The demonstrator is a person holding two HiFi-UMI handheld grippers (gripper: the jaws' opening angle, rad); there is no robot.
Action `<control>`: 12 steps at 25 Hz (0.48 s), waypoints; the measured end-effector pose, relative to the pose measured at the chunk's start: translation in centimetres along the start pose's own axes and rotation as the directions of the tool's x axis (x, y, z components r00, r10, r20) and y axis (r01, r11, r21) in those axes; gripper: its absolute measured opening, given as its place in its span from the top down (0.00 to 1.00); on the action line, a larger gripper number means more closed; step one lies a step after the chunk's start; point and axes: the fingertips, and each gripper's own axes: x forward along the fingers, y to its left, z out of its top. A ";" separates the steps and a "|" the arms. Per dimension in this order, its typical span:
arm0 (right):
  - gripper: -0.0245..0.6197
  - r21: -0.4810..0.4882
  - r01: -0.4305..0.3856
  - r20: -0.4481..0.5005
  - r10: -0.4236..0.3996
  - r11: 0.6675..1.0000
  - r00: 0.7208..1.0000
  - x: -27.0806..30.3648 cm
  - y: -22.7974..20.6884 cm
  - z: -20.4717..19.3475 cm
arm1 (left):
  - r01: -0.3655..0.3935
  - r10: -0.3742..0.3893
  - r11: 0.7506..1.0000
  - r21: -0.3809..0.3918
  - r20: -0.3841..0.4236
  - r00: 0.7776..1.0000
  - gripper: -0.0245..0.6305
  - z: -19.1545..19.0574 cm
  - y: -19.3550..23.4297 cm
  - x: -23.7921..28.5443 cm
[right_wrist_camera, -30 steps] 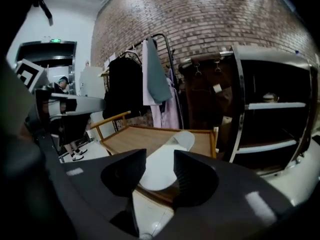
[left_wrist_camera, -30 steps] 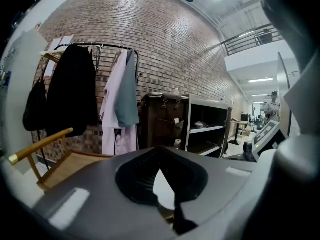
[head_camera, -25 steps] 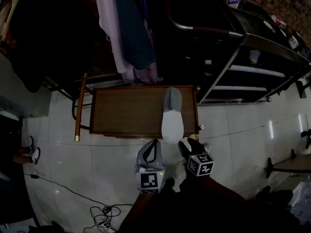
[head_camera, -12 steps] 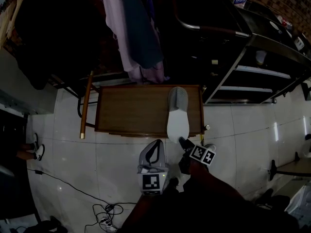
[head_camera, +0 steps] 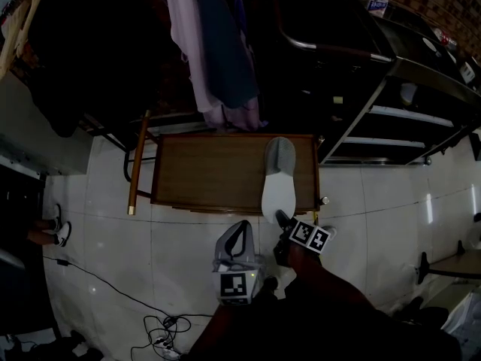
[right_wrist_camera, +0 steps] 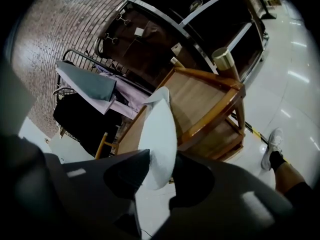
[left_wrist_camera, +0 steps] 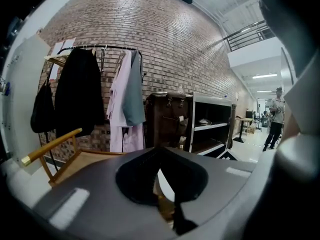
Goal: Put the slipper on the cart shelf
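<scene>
White-soled, the slipper (head_camera: 278, 190) is lying sole-up on the wooden counter (head_camera: 203, 175) with its heel overhanging the near edge, where the right gripper (head_camera: 280, 219) is closing its jaws on it. Biting well up the heel should be keeping the long toe end from sagging. The right gripper view is showing both jaws meeting the heel's sides, while the head view is laying out the cart shelf (head_camera: 379, 141) past the counter's right end and the left gripper (head_camera: 240, 224) hanging clenched, empty.
</scene>
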 end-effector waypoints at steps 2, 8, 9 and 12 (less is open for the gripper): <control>0.79 -0.012 -0.004 0.000 0.004 1.000 1.000 0.0 0.4 0.0 | -0.002 0.002 1.000 0.001 0.003 1.000 0.94 0.0 0.1 0.0; 0.87 -0.103 -0.007 0.008 0.008 0.995 1.000 -0.6 1.7 0.3 | -0.009 0.008 1.000 0.017 0.044 0.999 0.94 1.3 0.3 -0.3; 0.87 -0.125 -0.008 0.014 0.010 0.992 1.000 -0.9 1.9 0.3 | -0.010 0.009 1.000 0.022 0.052 0.999 0.94 1.6 0.3 -0.4; 0.89 -0.176 -0.010 0.039 0.017 0.984 0.999 -2.3 2.5 0.7 | -0.004 0.003 1.000 0.027 0.065 0.998 0.94 2.2 0.2 -0.5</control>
